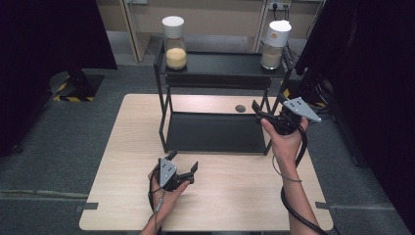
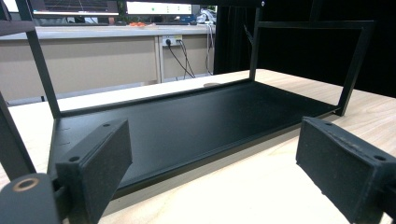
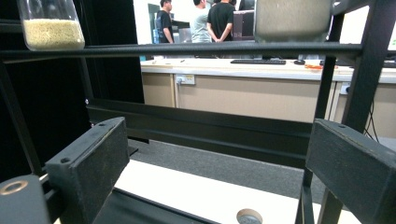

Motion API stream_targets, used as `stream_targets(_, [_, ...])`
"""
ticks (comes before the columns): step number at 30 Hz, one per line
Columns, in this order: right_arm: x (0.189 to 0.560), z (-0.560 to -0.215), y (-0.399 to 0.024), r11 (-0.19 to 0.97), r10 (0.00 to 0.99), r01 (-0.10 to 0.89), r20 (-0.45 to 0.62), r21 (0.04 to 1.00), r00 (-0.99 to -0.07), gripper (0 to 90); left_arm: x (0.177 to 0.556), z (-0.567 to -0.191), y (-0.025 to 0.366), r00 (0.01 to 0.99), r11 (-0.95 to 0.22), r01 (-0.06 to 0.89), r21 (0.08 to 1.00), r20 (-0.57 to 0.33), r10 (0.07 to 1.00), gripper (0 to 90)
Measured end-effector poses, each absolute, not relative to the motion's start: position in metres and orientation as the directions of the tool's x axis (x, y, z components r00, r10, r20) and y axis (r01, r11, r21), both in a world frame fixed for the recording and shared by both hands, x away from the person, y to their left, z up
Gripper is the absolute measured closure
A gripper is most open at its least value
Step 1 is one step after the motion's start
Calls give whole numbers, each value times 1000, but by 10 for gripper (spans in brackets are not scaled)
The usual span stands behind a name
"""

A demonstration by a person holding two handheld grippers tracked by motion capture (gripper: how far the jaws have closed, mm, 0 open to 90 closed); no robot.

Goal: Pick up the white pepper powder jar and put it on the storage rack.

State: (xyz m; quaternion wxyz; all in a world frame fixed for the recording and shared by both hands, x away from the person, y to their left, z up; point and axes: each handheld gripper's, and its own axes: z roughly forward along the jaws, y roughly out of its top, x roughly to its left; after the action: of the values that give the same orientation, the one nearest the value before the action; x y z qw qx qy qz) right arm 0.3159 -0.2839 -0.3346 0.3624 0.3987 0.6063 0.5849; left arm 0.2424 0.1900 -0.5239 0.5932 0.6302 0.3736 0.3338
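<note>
A black two-tier metal shelf (image 1: pixel 215 134) stands at the back middle of the wooden table (image 1: pixel 122 161). On its top tier a white-lidded jar of yellow grains (image 1: pixel 175 45) stands at the left and a white-lidded jar of beige powder (image 1: pixel 275 45) at the right. My left gripper (image 1: pixel 183 162) is held low over the table in front of the shelf, open and empty; its pads (image 2: pixel 100 161) frame the bottom tier (image 2: pixel 187 121). My right gripper (image 1: pixel 259 111) is open and empty at the shelf's right end, below the top tier. Above it are the grain jar (image 3: pixel 49 23) and the powder jar (image 3: pixel 292 16).
A round grey grommet (image 1: pixel 240 108) sits in the table behind the shelf, also seen as the grommet (image 3: pixel 249 217) low between my right jaws. Dark curtains flank both sides. A stand base (image 1: pixel 78 88) rests on the floor at left. People (image 3: pixel 201 21) stand far behind a counter.
</note>
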Motion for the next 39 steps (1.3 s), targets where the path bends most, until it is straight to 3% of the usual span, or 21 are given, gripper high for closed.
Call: stream_targets(39, [294, -381, -294, 19, 899, 131, 40, 991, -436, 59, 242, -524, 190, 495, -13, 73, 997, -25, 868, 99])
